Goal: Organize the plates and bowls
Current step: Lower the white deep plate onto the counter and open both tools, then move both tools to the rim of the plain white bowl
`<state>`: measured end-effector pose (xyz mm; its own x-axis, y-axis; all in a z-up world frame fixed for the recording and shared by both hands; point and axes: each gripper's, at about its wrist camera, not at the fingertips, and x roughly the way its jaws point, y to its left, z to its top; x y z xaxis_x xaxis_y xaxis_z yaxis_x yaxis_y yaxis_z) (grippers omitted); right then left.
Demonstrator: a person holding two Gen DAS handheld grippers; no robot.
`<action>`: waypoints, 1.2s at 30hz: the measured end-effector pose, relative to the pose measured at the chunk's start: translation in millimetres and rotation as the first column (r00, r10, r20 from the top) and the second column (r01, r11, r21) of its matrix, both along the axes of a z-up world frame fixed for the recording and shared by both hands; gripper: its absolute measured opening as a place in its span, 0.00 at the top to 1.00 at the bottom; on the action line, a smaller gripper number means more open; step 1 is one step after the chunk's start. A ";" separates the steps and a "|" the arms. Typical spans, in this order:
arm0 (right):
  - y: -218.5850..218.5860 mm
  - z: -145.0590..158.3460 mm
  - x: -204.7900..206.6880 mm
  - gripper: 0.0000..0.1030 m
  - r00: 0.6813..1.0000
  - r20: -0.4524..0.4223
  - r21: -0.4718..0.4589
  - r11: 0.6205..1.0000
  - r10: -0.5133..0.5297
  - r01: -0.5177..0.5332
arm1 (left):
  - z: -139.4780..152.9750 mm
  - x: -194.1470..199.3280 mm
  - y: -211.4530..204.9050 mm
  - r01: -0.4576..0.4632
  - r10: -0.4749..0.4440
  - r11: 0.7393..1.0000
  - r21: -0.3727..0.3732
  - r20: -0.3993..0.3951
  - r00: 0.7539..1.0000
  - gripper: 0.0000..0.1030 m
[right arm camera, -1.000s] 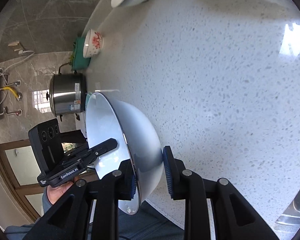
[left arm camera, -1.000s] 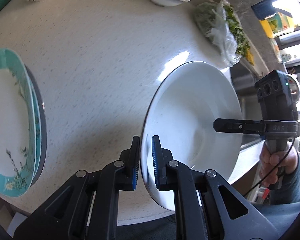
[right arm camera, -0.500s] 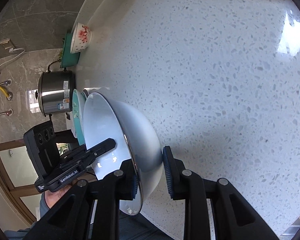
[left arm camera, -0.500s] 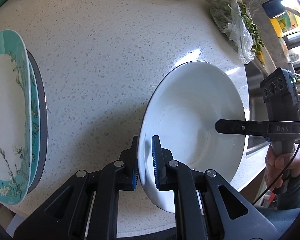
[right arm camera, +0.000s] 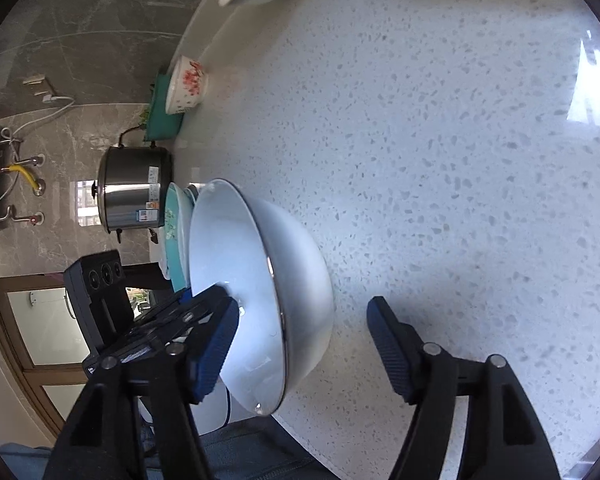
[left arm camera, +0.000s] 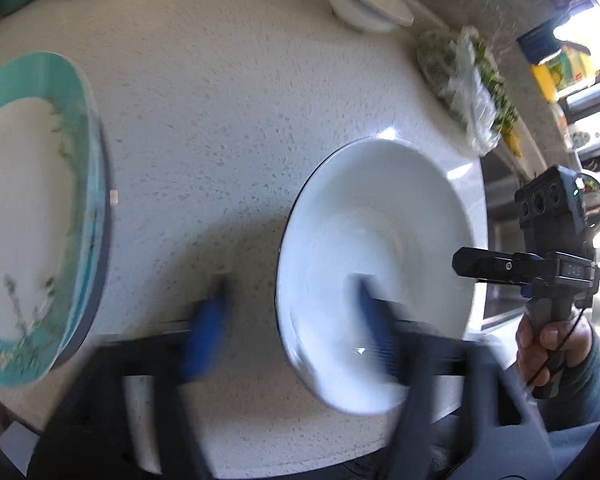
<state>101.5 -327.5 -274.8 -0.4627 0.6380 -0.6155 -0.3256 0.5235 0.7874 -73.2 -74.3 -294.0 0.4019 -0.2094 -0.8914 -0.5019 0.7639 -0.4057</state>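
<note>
While both pairs of jaws are opening, the left gripper (left arm camera: 292, 328) and the right gripper (right arm camera: 300, 344) are spread wide, each straddling the rim of the large white bowl (left arm camera: 376, 272) with no pad seen pressing it. The bowl is set on the speckled worktop (right arm camera: 440, 160) near its front edge. A stack of teal-rimmed plates (left arm camera: 32, 216) is seen toward the left edge. A small white bowl (left arm camera: 368, 4) and a red-flowered bowl (right arm camera: 186, 86) are placed along the far edge, beside bagged greens (left arm camera: 468, 84).
</note>
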 end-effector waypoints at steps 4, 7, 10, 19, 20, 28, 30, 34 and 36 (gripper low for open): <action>-35.8 10.7 9.3 0.14 0.994 0.004 0.125 0.987 -0.106 0.105 | 24.1 -21.7 -2.8 -0.044 0.044 0.999 0.022 0.026 0.999 0.00; -65.9 12.9 21.6 0.11 0.973 0.001 0.169 0.959 -0.233 0.229 | 52.3 -27.5 0.8 -0.058 0.051 0.995 0.086 0.075 0.996 0.00; -85.5 25.8 39.0 0.10 0.939 0.043 0.194 0.925 -0.341 0.327 | 91.9 -19.2 9.4 -0.059 0.025 0.981 0.185 0.179 0.983 0.00; -72.5 109.9 71.6 0.09 0.851 0.265 0.271 0.882 -0.453 0.385 | 158.7 79.7 88.8 0.034 -0.086 0.975 0.219 0.233 0.969 0.00; -64.2 121.4 76.1 0.09 0.839 0.297 0.272 0.883 -0.455 0.383 | 161.4 93.9 94.7 0.041 -0.095 0.972 0.232 0.229 0.969 0.00; 29.5 160.0 119.4 0.09 0.804 0.446 0.174 0.920 -0.392 0.352 | 131.5 237.4 121.9 0.250 -0.292 0.908 0.336 0.081 0.953 0.00; 63.0 150.4 132.6 0.09 0.827 0.442 0.095 0.935 -0.348 0.342 | 109.2 269.5 124.6 0.284 -0.315 0.891 0.354 0.033 0.949 0.02; 112.4 117.6 157.9 0.21 0.850 0.447 -0.067 0.938 -0.277 0.341 | 71.2 307.2 139.8 0.305 -0.317 0.895 0.325 -0.016 0.948 0.03; 125.2 103.4 165.7 0.23 0.852 0.453 -0.115 0.930 -0.264 0.349 | 55.0 317.7 143.7 0.323 -0.328 0.894 0.312 -0.039 0.944 0.03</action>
<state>267.2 -202.3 -171.4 0.0694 0.5576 -0.8272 -0.4022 0.7745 0.4883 244.5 69.4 -238.9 0.3718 -0.0454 -0.9272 -0.1997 0.9715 -0.1276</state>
